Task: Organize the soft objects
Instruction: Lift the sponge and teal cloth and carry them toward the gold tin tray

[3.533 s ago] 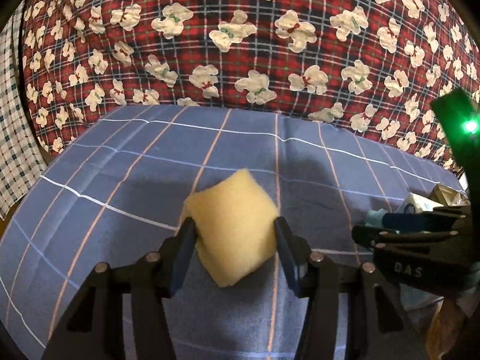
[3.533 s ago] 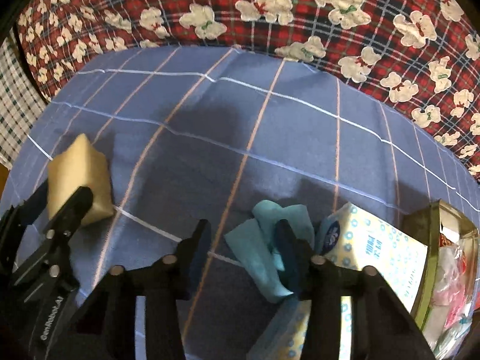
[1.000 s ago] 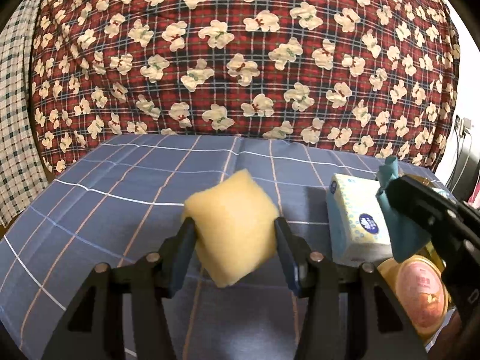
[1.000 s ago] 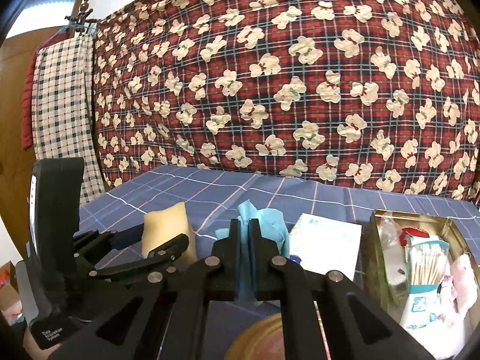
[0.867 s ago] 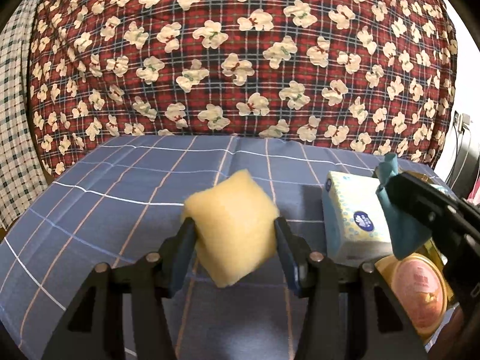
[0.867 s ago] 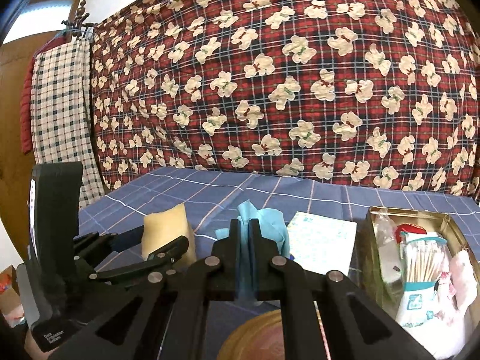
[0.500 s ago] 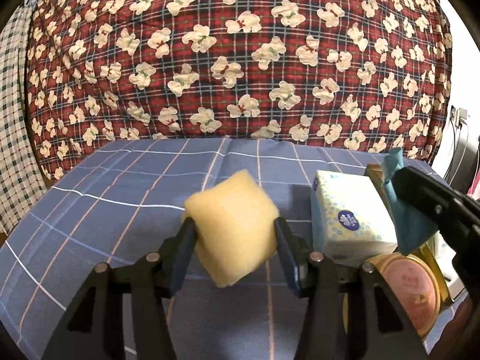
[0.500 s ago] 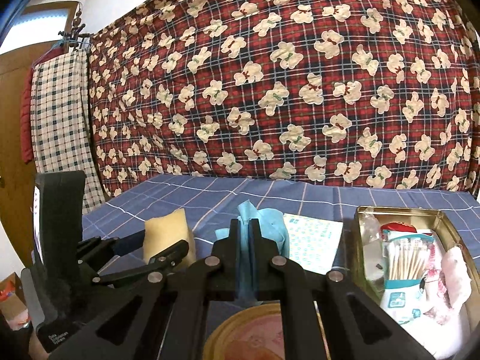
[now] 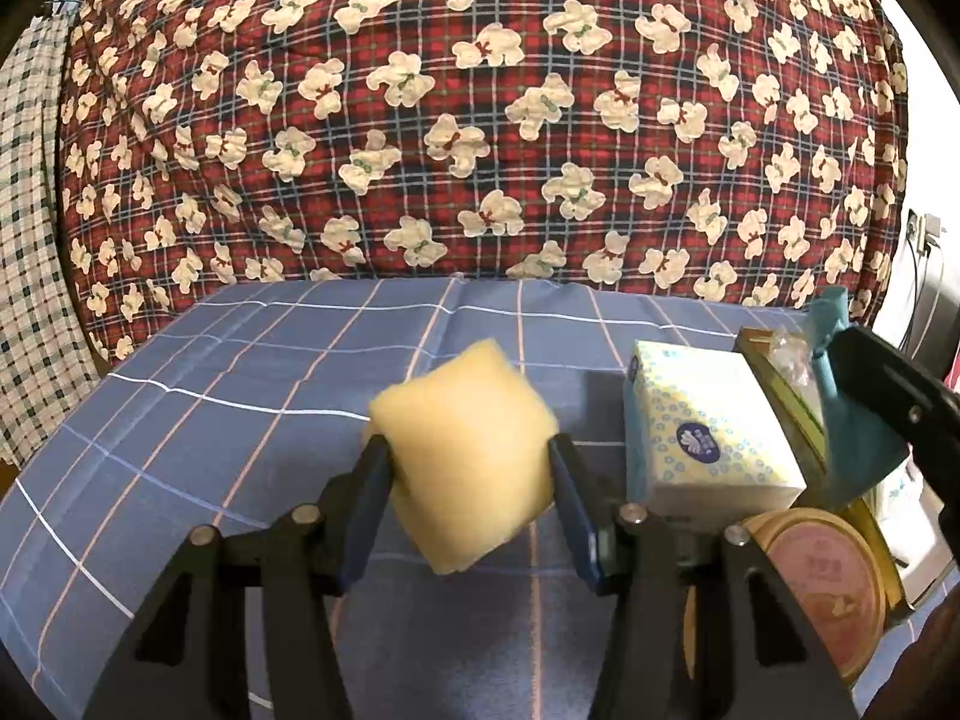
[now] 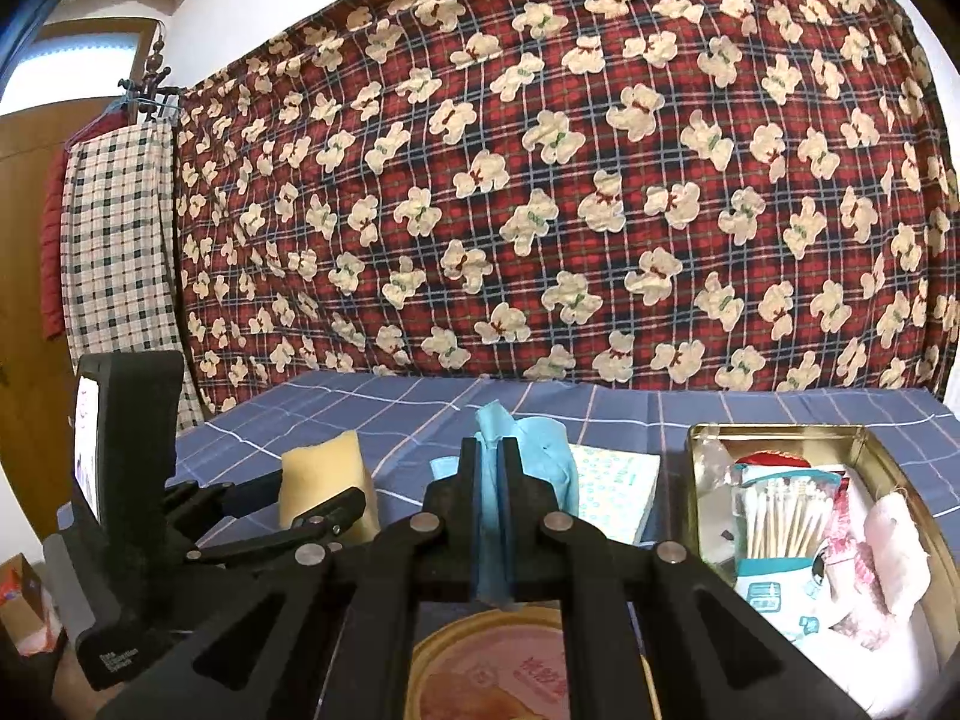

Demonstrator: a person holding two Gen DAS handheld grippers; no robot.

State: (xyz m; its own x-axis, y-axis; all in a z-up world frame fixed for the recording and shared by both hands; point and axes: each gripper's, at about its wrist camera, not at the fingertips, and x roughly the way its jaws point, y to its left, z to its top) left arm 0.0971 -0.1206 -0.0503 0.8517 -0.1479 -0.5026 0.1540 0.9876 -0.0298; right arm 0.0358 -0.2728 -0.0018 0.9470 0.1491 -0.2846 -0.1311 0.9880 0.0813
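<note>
Blue checked bedsheet under bear-print quilt, left gripper clamping one yellow sponge at centre, right gripper pinched tight on one teal cloth, one tissue pack, one open tin lower right.

Both views are evenly lit by soft indoor light, warm in tone, with good colour. Fisheye bending is strong: the bear-print quilt bulges and the corners fall to black. In the right wrist view a pale window at the upper left is overexposed. A faint shadow lies on the surface beside the tissue box. The sponge, held close, looks slightly soft; the tin rim carries a mild sheen.
</note>
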